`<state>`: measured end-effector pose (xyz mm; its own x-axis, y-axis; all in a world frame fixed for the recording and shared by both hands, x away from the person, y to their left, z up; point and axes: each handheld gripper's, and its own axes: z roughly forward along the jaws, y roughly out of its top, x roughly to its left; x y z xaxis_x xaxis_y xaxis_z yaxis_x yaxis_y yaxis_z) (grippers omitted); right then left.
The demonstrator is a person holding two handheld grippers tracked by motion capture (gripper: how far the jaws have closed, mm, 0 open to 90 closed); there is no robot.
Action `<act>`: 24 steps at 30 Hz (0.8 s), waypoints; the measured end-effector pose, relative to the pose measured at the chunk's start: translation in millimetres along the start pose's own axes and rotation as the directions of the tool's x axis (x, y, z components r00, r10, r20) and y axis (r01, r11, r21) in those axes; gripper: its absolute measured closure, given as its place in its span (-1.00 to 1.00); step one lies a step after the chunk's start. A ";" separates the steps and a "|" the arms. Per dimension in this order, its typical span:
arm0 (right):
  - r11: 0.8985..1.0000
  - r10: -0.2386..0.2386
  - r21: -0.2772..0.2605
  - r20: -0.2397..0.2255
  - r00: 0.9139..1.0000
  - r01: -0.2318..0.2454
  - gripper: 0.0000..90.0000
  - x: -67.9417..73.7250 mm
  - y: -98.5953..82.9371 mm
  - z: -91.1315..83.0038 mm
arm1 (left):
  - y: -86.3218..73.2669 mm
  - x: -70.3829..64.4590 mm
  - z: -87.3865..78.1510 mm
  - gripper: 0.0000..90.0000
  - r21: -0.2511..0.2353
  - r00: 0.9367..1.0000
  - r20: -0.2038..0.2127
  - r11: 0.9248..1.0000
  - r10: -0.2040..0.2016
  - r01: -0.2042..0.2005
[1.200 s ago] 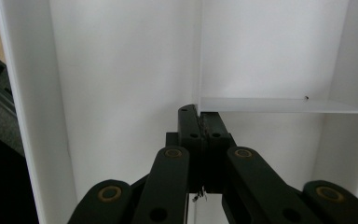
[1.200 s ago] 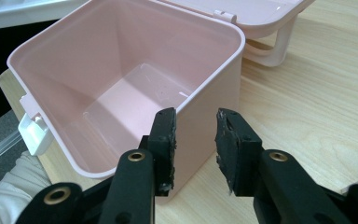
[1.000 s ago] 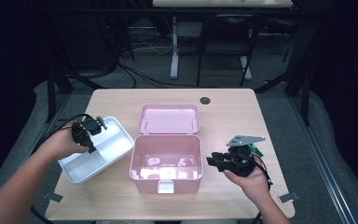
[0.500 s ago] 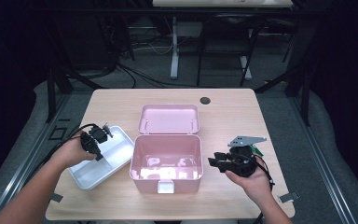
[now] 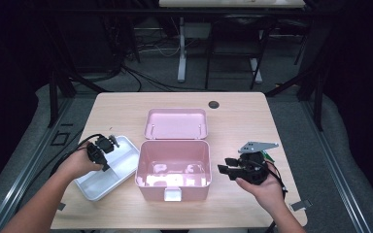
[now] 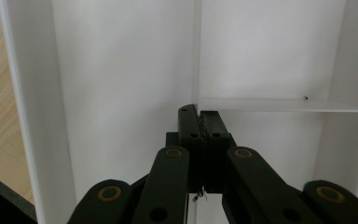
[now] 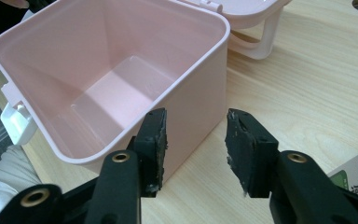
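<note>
Overhead light is falling evenly on the pale wooden desk, while the room behind it is sinking into near black. A bright glare patch is glinting on the floor of the open pink plastic box. The white plastic divided tray is washing out almost to blank white, and the high view is looking soft and slightly grainy.
</note>
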<state>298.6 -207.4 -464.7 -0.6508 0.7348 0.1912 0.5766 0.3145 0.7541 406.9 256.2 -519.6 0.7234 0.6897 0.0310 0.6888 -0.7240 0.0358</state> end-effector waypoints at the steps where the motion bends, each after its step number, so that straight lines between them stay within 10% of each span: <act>1: 1.000 -0.005 0.000 0.002 1.000 0.005 0.26 0.4 0.2 0.0 | 0.0 -0.5 1.7 0.99 0.004 1.000 -0.003 1.000 -0.001 0.001; 11: 0.999 -0.031 0.014 0.009 0.999 0.030 0.22 2.0 2.3 0.5 | -2.5 1.1 12.1 0.91 -0.007 1.000 -0.006 1.000 -0.002 0.002; 24: 0.999 -0.038 0.030 0.049 0.998 0.036 0.21 -4.8 9.9 -4.2 | -22.5 -0.6 -17.9 0.36 -0.170 0.998 -0.036 0.984 -0.059 0.052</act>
<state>305.4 -210.2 -455.6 -0.6470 0.7511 0.1313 0.5671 0.3588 0.7414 390.1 272.1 -502.6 0.6795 0.7308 0.0649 0.7074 -0.6760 0.2066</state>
